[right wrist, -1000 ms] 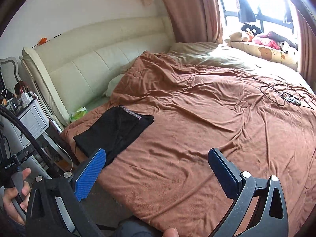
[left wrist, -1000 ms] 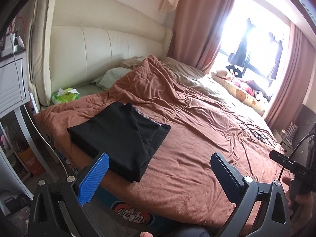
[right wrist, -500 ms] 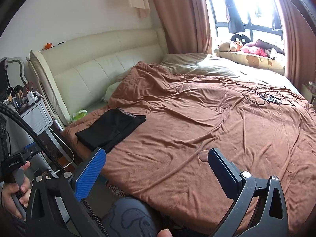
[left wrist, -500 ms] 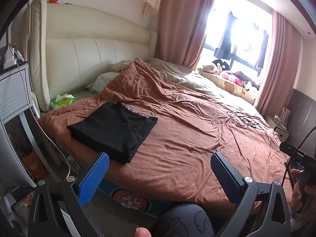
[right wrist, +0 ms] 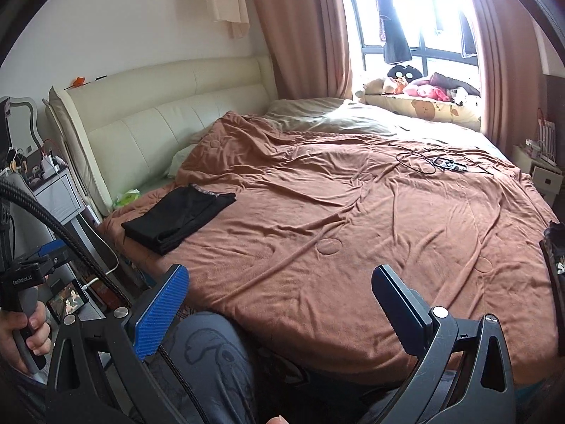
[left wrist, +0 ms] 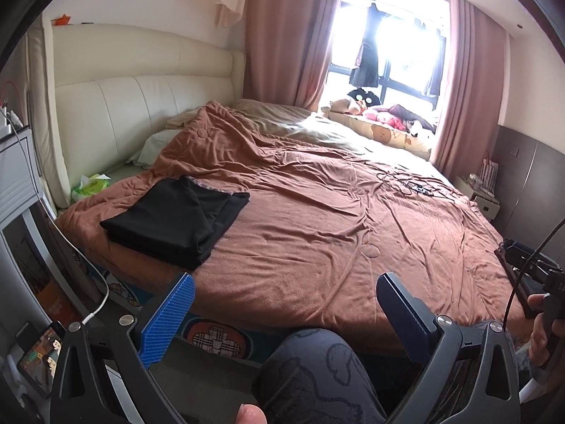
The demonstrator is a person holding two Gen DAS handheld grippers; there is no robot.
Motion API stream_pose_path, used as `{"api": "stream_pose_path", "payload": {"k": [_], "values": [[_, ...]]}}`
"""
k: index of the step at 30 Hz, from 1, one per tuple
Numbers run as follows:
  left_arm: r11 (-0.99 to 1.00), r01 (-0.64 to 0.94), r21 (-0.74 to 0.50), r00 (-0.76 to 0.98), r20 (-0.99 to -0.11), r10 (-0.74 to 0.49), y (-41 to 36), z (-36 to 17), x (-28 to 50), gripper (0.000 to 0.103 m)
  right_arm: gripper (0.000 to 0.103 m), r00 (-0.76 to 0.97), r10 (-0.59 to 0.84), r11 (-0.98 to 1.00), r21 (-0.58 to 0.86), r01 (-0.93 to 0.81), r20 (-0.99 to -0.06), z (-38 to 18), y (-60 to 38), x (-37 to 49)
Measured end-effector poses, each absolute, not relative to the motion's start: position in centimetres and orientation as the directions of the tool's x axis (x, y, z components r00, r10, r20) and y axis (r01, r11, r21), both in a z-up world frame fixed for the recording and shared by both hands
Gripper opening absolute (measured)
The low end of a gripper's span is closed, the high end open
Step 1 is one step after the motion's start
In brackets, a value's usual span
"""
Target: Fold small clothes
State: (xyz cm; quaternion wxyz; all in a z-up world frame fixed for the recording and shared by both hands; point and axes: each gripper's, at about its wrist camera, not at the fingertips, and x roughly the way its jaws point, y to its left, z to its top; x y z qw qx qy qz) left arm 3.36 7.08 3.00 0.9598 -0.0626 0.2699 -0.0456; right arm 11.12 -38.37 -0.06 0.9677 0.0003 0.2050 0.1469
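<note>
A folded black garment (left wrist: 176,219) lies flat on the brown blanket (left wrist: 335,233) near the bed's left front corner; it also shows in the right wrist view (right wrist: 178,217). My left gripper (left wrist: 286,312) is open and empty, held off the bed's front edge, well back from the garment. My right gripper (right wrist: 279,304) is open and empty, also back from the bed, over the person's knee (right wrist: 212,360).
A cream headboard (left wrist: 141,113) stands at the left. Cables (right wrist: 434,160) lie on the far blanket. Soft toys (left wrist: 381,113) sit by the window. A nightstand (right wrist: 56,194) and a phone (right wrist: 67,300) on a charging cable are at the left.
Both grippers have pulled back and up from the bed; the garment looks smaller and farther. The person's knee has come into view. The garment has not moved.
</note>
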Motion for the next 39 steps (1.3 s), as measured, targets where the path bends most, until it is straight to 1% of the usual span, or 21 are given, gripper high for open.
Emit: {"api": "stream_pose_path", "payload": {"k": [10,14,25,39], "values": [[0.987,0.092,-0.132,0.852,-0.503,-0.147,5.8,1.6,0.8,0.103,0.103,0.884,0.248,0.967,0.046,-0.250,-0.397,-1.6,-39.1,7.5],[0.989,0.090,-0.120,0.849,-0.510,-0.139,5.6,1.2,0.3,0.103,0.103,0.885,0.240,0.969,0.046,-0.242,-0.400,-1.7,-39.2,7.1],[0.989,0.078,-0.122,0.869,-0.479,-0.127,6.2,1.5,-0.6,0.103,0.103,0.884,0.240,0.970,0.056,-0.237,-0.402,-2.0,-39.6,6.7],[0.990,0.067,-0.124,0.872,-0.475,-0.119,6.7,1.4,-0.9,0.103,0.103,0.876,0.248,0.967,0.054,-0.249,-0.414,-2.5,-39.9,6.8]]}}
